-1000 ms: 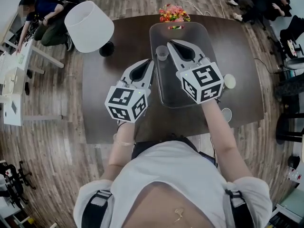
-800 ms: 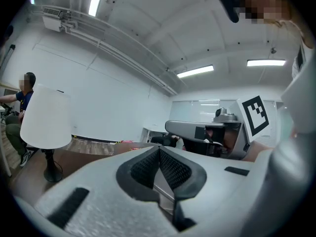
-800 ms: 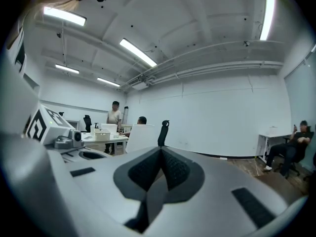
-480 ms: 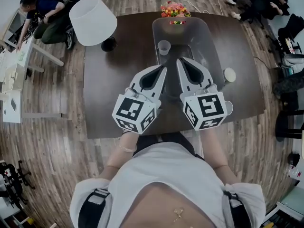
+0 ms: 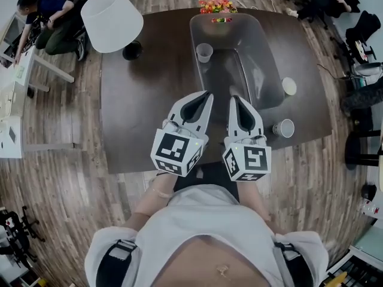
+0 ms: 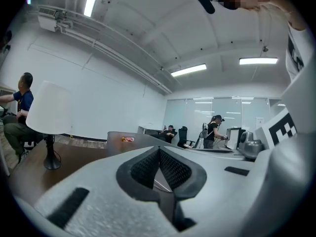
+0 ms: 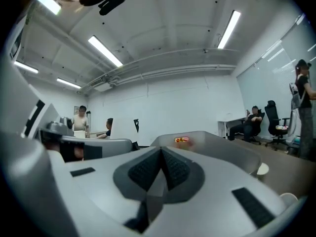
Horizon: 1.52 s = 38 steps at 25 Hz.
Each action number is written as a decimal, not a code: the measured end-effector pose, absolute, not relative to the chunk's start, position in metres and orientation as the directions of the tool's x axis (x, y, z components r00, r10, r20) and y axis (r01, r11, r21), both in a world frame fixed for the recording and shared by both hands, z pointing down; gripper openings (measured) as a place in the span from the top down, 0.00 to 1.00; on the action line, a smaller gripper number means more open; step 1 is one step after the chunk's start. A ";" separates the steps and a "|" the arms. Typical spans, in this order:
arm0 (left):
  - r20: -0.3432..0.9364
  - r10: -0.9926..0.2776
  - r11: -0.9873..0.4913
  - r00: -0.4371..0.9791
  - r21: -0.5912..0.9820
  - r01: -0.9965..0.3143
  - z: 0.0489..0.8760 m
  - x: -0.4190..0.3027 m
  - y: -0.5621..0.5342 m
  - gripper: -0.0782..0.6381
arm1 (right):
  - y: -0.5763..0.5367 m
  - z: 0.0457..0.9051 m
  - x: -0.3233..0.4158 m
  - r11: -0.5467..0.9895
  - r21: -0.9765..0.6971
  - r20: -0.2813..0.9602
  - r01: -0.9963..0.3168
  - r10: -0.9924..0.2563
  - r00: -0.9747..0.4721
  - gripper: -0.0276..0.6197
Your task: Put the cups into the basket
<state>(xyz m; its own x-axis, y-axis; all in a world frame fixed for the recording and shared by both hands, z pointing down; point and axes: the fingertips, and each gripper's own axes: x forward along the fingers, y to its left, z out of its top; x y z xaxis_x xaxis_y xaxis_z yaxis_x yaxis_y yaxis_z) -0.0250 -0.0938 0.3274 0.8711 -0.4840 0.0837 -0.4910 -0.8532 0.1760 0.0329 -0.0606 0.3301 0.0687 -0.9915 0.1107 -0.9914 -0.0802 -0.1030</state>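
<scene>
A translucent grey basket [image 5: 267, 79] lies along the dark table [image 5: 137, 112]. A clear cup [image 5: 204, 52] stands upright at the basket's far left corner, apparently inside its wall. On the table right of the basket are a cream cup [image 5: 289, 86] and a grey cup [image 5: 283, 128]. Both grippers hover side by side over the table's near edge, short of the basket. My left gripper [image 5: 206, 95] [image 6: 159, 149] is shut and empty. My right gripper [image 5: 235, 99] [image 7: 161, 149] is shut and empty too. The right gripper view shows the basket [image 7: 217, 144] ahead and both cups [image 7: 262, 169] [image 7: 289, 199] at its right.
A white-shaded lamp [image 5: 112, 20] [image 6: 49, 117] stands at the table's far left corner. Flowers [image 5: 216, 5] sit beyond the basket's far end. People sit at desks off the left and far right, and office chairs stand to the right of the table.
Both grippers have pulled back toward me, from over the basket near the clear cup to the table's near edge. The clear cup has stayed where it was.
</scene>
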 end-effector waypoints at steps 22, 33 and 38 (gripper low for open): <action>0.022 -0.421 -0.886 0.907 0.202 -0.417 0.304 -0.015 -0.072 0.88 | -0.066 0.314 0.027 -0.023 -0.052 0.074 -0.998 -0.997 0.019 0.94; -0.004 -0.183 -0.965 0.983 0.193 -0.179 0.298 0.055 -0.013 0.88 | -0.017 0.304 0.090 -0.211 -0.016 0.040 -0.977 -0.977 0.210 0.94; 0.001 -0.047 -0.983 0.999 0.179 -0.046 0.301 0.105 0.030 0.88 | 0.039 0.306 0.147 -0.376 -0.022 0.038 -0.926 -0.926 0.375 0.94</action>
